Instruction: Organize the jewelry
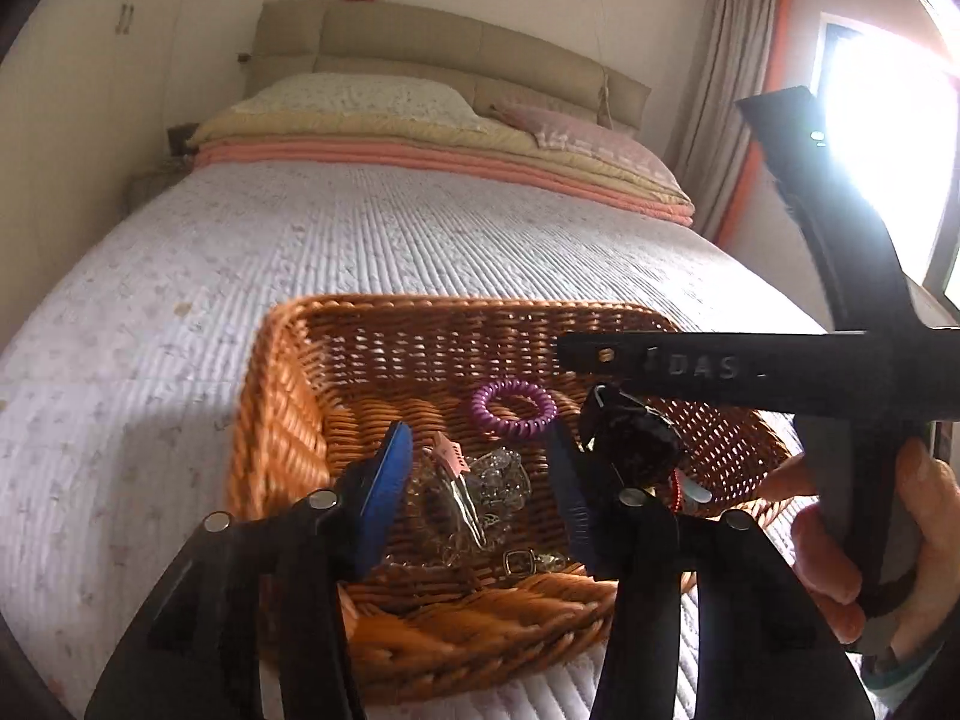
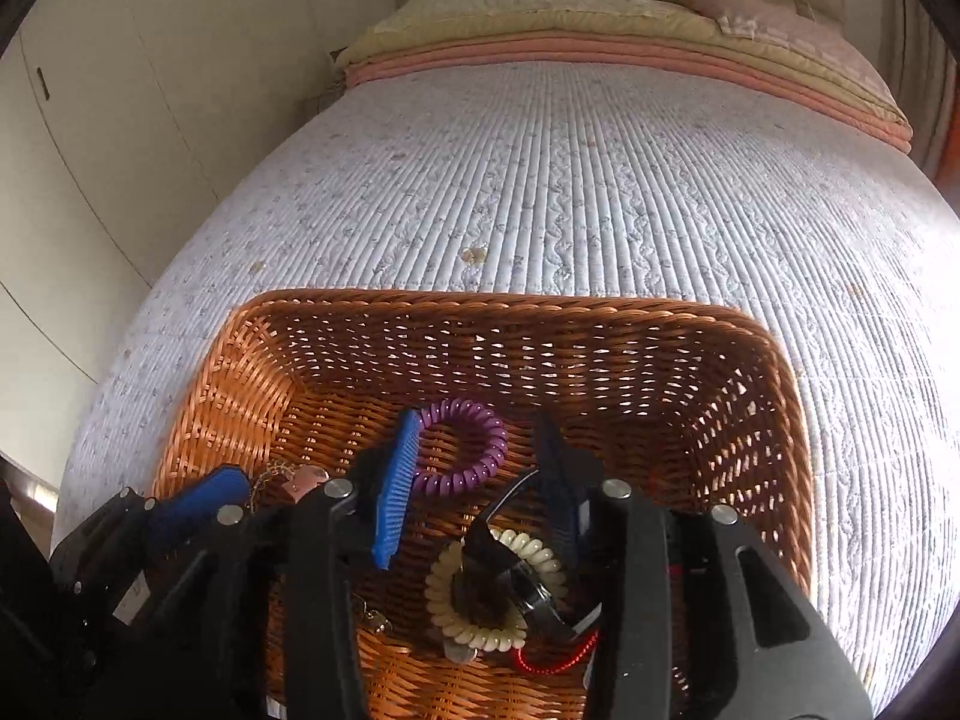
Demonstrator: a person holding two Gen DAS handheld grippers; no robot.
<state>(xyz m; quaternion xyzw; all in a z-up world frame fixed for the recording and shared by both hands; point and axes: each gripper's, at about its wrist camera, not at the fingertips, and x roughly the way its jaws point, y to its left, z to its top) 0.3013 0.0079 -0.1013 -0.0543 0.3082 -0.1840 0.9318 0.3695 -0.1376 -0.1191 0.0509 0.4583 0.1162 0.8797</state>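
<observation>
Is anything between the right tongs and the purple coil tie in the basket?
Nothing visible. The purple coil tie lies uncovered on the basket floor, at the right tongs' open tips; black watch and cream coil lie nearer.

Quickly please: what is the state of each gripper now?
Left gripper: open, holding nothing, over a clear jewelry tangle.
Right gripper: open, holding nothing, above the basket.

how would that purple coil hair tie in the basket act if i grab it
The purple coil hair tie looks springy, so it would probably squash and rebound. Its glossy loops may slip between pads. Lying flat on the wicker basket floor, it seems unlikely to roll.
</observation>
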